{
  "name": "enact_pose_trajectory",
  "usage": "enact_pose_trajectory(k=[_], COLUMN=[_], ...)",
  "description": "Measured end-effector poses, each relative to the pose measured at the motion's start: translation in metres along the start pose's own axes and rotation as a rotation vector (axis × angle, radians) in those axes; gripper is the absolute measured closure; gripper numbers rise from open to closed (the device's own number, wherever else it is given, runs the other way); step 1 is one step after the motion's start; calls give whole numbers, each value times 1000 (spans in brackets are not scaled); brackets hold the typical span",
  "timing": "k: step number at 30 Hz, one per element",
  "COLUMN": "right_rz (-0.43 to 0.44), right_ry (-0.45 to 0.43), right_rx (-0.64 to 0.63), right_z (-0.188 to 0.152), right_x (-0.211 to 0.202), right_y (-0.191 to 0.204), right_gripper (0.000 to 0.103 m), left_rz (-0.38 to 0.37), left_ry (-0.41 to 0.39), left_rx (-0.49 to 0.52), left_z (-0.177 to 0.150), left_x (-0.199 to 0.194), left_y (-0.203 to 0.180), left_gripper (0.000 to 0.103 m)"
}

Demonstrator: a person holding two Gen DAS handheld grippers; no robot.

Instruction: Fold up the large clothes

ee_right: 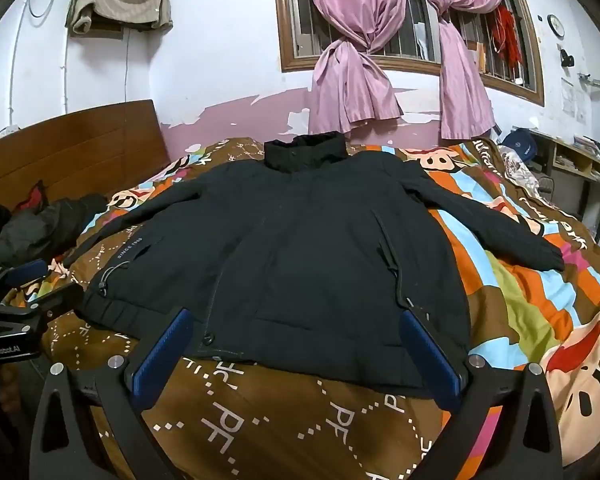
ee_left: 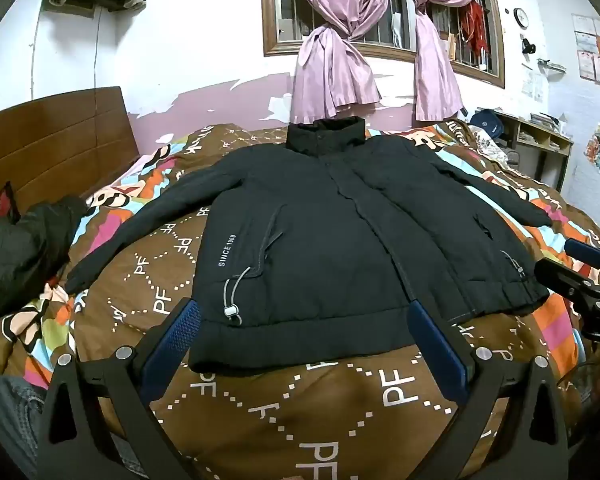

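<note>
A large black padded jacket [ee_left: 332,232] lies flat and face up on the bed, collar toward the far wall, both sleeves spread out to the sides. It also shows in the right wrist view [ee_right: 300,248]. My left gripper [ee_left: 304,312] is open and empty, hovering over the hem's left half. My right gripper [ee_right: 294,320] is open and empty, hovering over the hem's right half. The right gripper shows at the right edge of the left wrist view [ee_left: 580,268]; the left gripper shows at the left edge of the right wrist view [ee_right: 24,280].
The bed has a brown patterned quilt [ee_left: 300,400]. A dark crumpled garment [ee_left: 24,248] lies at the left by the wooden headboard [ee_left: 56,140]. Pink curtains [ee_left: 336,60] hang at the far window. A shelf [ee_left: 540,140] stands at the far right.
</note>
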State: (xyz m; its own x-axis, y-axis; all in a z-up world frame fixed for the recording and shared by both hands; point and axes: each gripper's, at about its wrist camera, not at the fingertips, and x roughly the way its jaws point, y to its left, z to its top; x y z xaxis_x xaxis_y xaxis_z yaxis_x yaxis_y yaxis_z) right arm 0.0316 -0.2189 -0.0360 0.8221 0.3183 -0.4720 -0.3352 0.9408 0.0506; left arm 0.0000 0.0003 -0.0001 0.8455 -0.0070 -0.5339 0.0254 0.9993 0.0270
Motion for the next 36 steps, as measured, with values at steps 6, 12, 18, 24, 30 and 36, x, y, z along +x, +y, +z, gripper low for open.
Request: enact_pose_trajectory(k=[6,12,18,24,30,36], right_rz=[-9,-12,-6,-3,-1,0], right_ry=[1,1,-3,-3,-5,-6], right_rx=[7,20,27,31,33,35], right_z=[0,1,0,-1,-1,-1], right_x=[1,0,-1,-1,-1,-1], right_y=[-2,3,-4,-6,-8,-8], right_gripper=[0,0,0,0,0,0], left_rz=[-1,2,-8,-17,-17,-20], left_ry=[-2,-4,-3,0,3,2], left_rx=[10,21,23,21,19,20], left_z=[-2,0,0,2,2,2], left_x=[-2,-3,-3,-3,-1,-1], left_y=[-5,-12,-9,-5,-5,-5], left_gripper=[2,2,2,2,2,2])
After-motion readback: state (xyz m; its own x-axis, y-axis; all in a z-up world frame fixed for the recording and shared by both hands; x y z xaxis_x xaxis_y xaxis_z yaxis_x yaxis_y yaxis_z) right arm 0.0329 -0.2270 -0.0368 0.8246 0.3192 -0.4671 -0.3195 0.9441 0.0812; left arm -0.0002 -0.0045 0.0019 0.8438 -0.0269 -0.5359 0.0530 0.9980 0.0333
